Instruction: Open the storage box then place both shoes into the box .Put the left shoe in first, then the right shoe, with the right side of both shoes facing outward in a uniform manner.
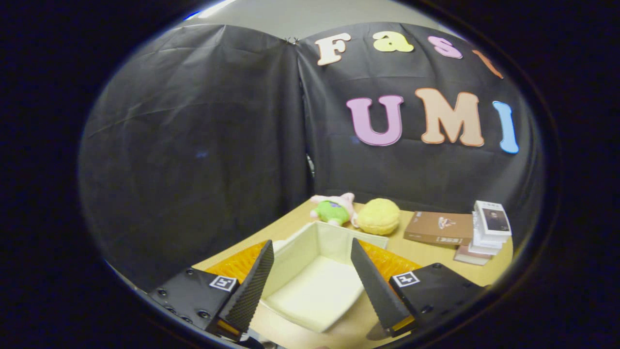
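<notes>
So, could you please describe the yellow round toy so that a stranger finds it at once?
Start at the open cream storage box between the open fingers on the wooden table. Just beyond its far rim lie two soft toys. The yellow plush is the round, one-coloured one, between the pink-and-green toy and a brown book.

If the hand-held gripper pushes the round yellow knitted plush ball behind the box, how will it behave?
The round yellow knitted plush ball looks soft, so it would probably dent rather than resist. Its rounded shape suggests it may roll toward the pink-and-green plush toy touching it. It is likely light. The hand-held gripper hangs open above the cream fabric box.
</notes>
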Demonstrator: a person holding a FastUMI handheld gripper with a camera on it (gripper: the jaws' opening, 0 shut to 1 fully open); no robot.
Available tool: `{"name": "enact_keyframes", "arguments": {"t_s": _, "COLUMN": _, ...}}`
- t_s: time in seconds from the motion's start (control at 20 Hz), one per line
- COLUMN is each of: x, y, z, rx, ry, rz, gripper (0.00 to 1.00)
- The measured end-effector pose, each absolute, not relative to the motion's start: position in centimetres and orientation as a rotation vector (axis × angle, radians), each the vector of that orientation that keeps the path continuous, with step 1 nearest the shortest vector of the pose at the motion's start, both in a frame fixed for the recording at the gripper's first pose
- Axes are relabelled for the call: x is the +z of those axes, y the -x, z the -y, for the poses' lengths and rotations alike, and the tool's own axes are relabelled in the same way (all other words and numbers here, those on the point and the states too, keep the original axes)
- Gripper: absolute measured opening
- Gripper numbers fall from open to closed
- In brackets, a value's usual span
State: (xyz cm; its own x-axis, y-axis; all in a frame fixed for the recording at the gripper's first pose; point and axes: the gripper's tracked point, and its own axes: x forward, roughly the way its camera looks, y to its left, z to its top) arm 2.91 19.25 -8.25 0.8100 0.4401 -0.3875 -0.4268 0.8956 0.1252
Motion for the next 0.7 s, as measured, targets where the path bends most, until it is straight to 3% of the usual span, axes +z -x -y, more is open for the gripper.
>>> {"name": "enact_keyframes", "arguments": {"t_s": 0.35, "x": -11.1, "y": -3.2, "z": -8.3, "rx": 0.326, "ry": 0.024, "rz": -0.462, "gripper": 1.00}}
{"name": "enact_keyframes", "arguments": {"t_s": 0.7, "x": -21.1, "y": -1.5, "z": -0.5, "rx": 0.246, "ry": -0.002, "rz": -0.675, "gripper": 1.00}}
